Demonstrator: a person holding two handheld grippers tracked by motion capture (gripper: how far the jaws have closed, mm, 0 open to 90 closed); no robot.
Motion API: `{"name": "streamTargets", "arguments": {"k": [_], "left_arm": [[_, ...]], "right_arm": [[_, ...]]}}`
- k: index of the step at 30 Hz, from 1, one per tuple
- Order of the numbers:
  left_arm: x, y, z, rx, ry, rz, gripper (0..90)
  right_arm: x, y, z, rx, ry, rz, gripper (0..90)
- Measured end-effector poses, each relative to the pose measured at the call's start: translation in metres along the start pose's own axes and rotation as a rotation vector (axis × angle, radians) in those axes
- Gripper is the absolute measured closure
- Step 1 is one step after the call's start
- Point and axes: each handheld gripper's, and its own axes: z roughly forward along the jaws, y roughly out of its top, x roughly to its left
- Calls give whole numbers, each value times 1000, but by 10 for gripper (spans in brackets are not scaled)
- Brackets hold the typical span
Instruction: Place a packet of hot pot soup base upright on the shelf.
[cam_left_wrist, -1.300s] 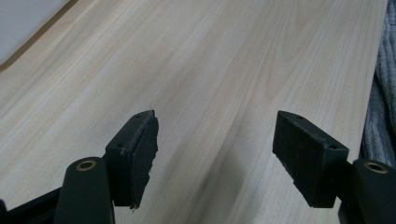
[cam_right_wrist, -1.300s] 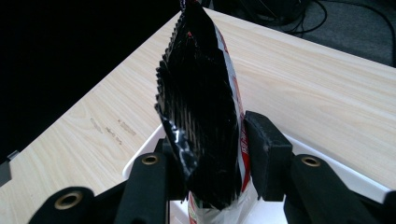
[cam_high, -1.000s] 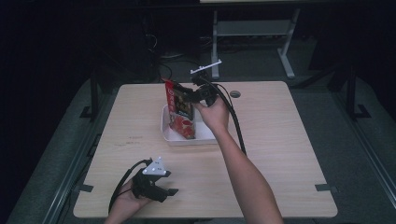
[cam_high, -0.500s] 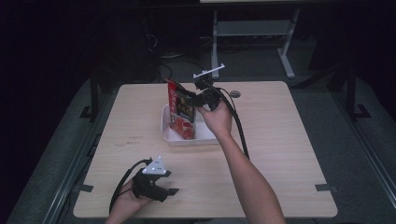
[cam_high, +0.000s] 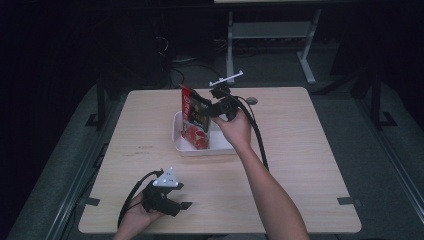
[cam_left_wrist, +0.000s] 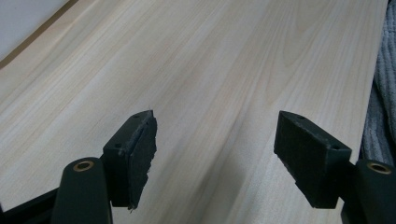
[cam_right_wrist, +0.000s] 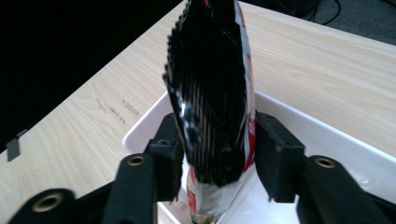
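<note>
Near the centre of the high view, a white tray (cam_high: 220, 147) sits on a pale wooden table (cam_high: 300, 150). A red and black snack bag (cam_high: 195, 117) stands almost upright over the tray's left half, its long axis running top to bottom and leaning slightly toward the upper left of the frame. Its lower end is down inside the tray.

At the bag's upper right, the right gripper (cam_high: 212, 109) reaches in from the right side of the frame, held by a hand (cam_high: 235, 127) whose forearm rises from the bottom edge. In the right gripper view, its jaws pinch the bag (cam_right_wrist: 212, 93) from both flat sides, partway up, with the crimped top edge standing above them and the tray (cam_right_wrist: 327, 135) below.

Toward the lower left of the high view, the left gripper (cam_high: 182, 205) rests low over bare table, well apart from the tray. In the left gripper view its jaws are spread wide, with nothing but wood grain between them.

Judging by this, the right hand is the one working the bag, and any lift or lowering would run along the bag's upright axis.
</note>
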Motion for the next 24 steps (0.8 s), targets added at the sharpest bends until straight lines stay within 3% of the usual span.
{"name": "streamTargets", "arguments": {"k": [8,24], "left_arm": [[0,0,1,1,-2,1,283],[-2,1,4,14,-1,7,283]], "right_arm": [[-5,-9,-8,-3,41,-4,431],[-15,-29,-33,-18,100,-3,401]]}}
